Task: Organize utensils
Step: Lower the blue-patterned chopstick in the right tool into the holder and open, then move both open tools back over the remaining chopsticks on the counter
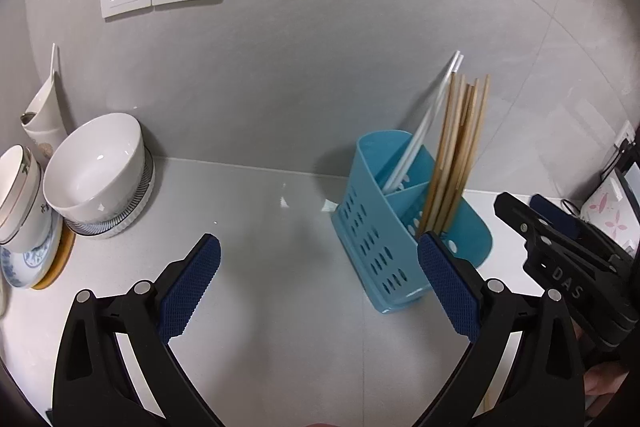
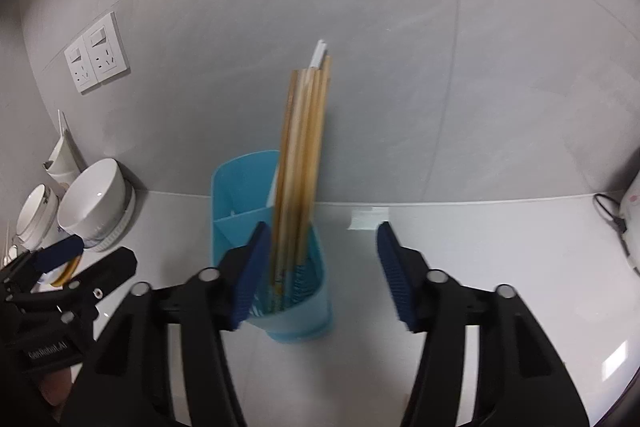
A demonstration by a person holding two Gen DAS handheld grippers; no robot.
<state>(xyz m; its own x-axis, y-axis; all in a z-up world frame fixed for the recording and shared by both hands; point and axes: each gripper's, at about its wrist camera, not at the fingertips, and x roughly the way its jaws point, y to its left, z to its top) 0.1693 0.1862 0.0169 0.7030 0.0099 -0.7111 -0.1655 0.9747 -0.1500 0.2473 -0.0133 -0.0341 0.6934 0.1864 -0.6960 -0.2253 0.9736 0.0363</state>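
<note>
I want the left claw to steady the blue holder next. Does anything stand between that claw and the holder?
Nothing visible does. The left claw is open, with bare countertop between its pads, and the blue holder stands just beyond its right pad. The bowls sit off to the left.

Both wrist views look steeply down, close — sharing the blue holder (image 1: 384, 227), seemingly near the wall

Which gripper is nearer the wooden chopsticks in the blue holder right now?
Right. The right gripper is open just over the wooden chopsticks in the blue holder; the left gripper hangs open, off to the holder's side.
</note>
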